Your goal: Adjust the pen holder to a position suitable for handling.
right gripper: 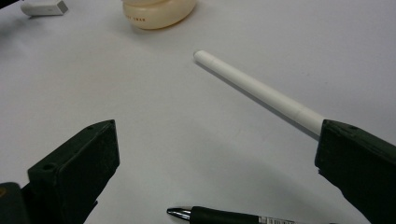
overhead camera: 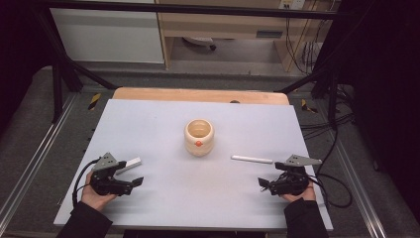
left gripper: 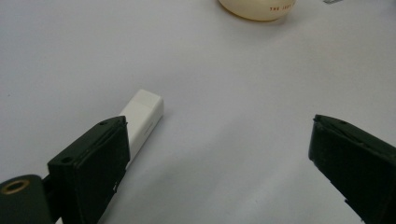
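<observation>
A cream cup (overhead camera: 199, 138) with an orange dot stands mid-table; its base shows in the left gripper view (left gripper: 257, 8) and the right gripper view (right gripper: 159, 11). A short white block (overhead camera: 130, 164) lies at the left, just beyond my left gripper (overhead camera: 133, 183). In the left gripper view the block (left gripper: 142, 119) runs behind the left jaw, and that gripper (left gripper: 219, 135) is open and empty. A long white stick (overhead camera: 252, 159) lies at the right. My right gripper (overhead camera: 265, 185) rests near it, and in its own view it is open (right gripper: 217, 140), the stick (right gripper: 261, 91) passing behind its right jaw.
A black pen with a silver tip (right gripper: 224, 215) lies on the table close under the right gripper. The white table sheet (overhead camera: 163, 124) has a wooden edge at the back. Dark frame bars and cables stand around the table.
</observation>
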A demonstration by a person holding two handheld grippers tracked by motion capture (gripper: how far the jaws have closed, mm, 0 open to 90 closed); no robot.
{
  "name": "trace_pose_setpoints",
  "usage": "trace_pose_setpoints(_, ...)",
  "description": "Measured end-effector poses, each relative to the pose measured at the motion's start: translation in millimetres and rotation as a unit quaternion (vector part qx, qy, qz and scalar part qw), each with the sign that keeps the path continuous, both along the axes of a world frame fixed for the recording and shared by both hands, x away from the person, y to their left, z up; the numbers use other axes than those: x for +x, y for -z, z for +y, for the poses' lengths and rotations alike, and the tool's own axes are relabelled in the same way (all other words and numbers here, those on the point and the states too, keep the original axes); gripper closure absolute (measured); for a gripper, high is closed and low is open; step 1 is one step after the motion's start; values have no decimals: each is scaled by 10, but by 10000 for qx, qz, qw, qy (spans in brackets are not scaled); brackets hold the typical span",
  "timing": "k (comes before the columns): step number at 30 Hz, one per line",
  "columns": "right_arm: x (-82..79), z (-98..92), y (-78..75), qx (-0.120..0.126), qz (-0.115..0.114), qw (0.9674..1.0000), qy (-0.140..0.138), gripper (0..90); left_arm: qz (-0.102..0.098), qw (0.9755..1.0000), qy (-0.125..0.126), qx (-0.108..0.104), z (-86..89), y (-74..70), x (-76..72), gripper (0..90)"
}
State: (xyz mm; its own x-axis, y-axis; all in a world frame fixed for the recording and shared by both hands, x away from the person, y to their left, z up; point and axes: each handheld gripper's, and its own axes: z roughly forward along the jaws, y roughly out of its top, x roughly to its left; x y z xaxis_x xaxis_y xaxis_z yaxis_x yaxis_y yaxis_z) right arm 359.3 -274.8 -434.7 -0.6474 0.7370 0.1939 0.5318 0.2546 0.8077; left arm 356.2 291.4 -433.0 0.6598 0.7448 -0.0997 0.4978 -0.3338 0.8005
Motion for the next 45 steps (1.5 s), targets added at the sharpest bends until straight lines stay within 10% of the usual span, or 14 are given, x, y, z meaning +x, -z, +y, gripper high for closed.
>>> trace_pose_setpoints(45,234,860,-359,-320,-273,9979,-499,17,-22,10000,-53,54,14,4,-8,56)
